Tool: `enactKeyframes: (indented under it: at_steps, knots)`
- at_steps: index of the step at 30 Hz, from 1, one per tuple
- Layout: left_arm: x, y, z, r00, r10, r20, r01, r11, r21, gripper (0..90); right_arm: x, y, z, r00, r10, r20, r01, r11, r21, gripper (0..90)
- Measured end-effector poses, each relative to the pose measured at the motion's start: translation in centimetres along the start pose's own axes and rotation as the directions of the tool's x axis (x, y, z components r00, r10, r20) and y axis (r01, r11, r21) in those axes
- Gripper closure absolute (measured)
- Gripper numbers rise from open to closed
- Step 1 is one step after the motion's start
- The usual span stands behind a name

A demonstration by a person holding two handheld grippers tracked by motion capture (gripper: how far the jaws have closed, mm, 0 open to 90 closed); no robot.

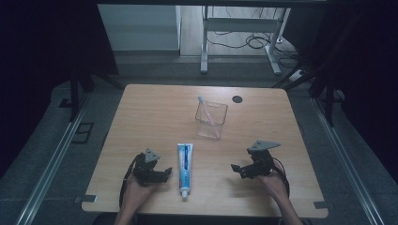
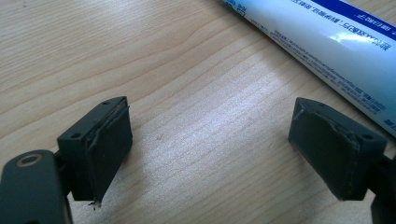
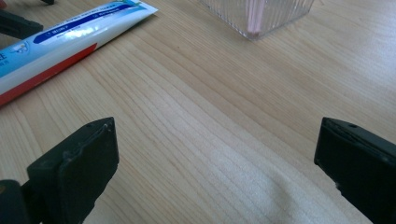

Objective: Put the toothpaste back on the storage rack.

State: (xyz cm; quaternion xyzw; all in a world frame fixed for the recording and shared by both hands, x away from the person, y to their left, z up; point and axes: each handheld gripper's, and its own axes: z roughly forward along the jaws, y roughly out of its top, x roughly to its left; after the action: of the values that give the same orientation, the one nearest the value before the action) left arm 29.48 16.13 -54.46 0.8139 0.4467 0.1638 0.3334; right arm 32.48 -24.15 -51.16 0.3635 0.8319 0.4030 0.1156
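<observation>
Grippers inspected from left to right: my left gripper (image 1: 165, 172) rests on the table (image 1: 141, 117), jaws spread and empty, with the toothpaste tube (image 1: 185, 168) just beside it on its right. Tube lies flat, long axis running away from me, cap toward my edge. Farther right, my right gripper (image 1: 236, 168) sits well apart, jaws likewise spread. I judge the left one nearer. The clear cup (image 1: 211, 120) stands beyond the tube.

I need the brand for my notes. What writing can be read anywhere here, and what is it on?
Nothing can be read for certain.
Toothpaste tube: small lines of print along its white and blue side, too blurred to read.
Toothpaste tube in the right gripper view: white lettering on a blue band, too small to read.
</observation>
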Motion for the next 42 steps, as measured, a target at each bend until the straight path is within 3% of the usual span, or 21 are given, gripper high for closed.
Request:
enactKeyframes:
  at_steps: [11, 13, 23, 27, 36, 42]
  knots:
    - [0.3, 0.2, -0.2, 0.9999, 0.009, 0.004, -0.009, 0.9999, 0.011, 16.7, 0.3, -1.0, 0.2, 0.9996, -0.015, 0.025, 0.015, 1.000, 0.025, 0.0]
    - [0.4, 0.3, -0.3, 0.9996, -0.005, 0.029, 0.005, 0.9999, 0.009, 20.3, 0.3, -1.2, 0.2, 0.9994, -0.015, 0.031, 0.014, 0.999, 0.029, 0.0]
    - [-0.1, 0.9, -1.2, 0.9982, -0.009, 0.059, 0.011, 0.9997, -0.022, 24.7, 0.2, -1.9, 0.7, 0.9986, -0.018, 0.050, 0.016, 0.999, 0.048, 0.0]
    - [-0.3, 1.2, -1.8, 0.9965, -0.023, 0.080, 0.027, 0.9987, -0.043, 31.2, 0.1, -2.0, 0.8, 0.9985, -0.013, 0.054, 0.011, 0.999, 0.048, 0.2]
    - [-1.5, 2.4, -2.5, 0.9853, -0.005, 0.171, 0.019, 0.9963, -0.084, 42.7, -0.1, -2.2, 1.0, 0.9980, -0.012, 0.061, 0.008, 0.998, 0.061, 0.5]
    - [-3.0, 3.4, -2.7, 0.9748, 0.033, 0.221, -0.012, 0.9953, -0.096, 52.8, -0.2, -2.3, 1.0, 0.9975, -0.007, 0.071, 0.003, 0.998, 0.060, 0.9]
